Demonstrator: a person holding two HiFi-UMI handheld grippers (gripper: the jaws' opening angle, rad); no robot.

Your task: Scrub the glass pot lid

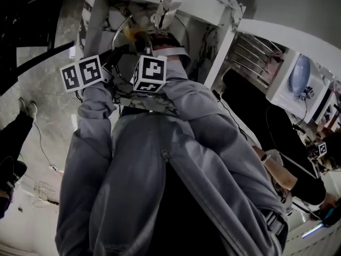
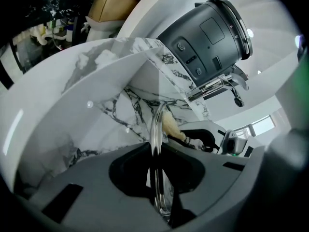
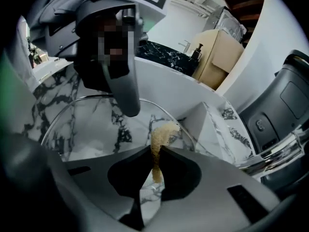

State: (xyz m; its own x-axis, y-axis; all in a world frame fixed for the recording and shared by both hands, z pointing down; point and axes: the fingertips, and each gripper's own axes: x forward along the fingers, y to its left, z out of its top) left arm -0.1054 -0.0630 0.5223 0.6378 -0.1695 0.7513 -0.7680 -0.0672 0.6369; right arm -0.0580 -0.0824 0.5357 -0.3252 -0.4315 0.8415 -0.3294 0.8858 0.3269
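While left fingers (image 2: 96,178) clamp glass lid (image 2: 157,129) rim, right fingers (image 3: 217,178) pinching sponge (image 3: 157,146)

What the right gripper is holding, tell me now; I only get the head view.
Observer: The right gripper is shut on a tan scrub pad.
Operator: Now report the left gripper.
Observer: The left gripper is clamped on the glass lid, gripping its rim edge-on.
Operator: Tell me where the pad sits.
Observer: It lies against the lid's face just beyond the left gripper's jaws, apparently touching.
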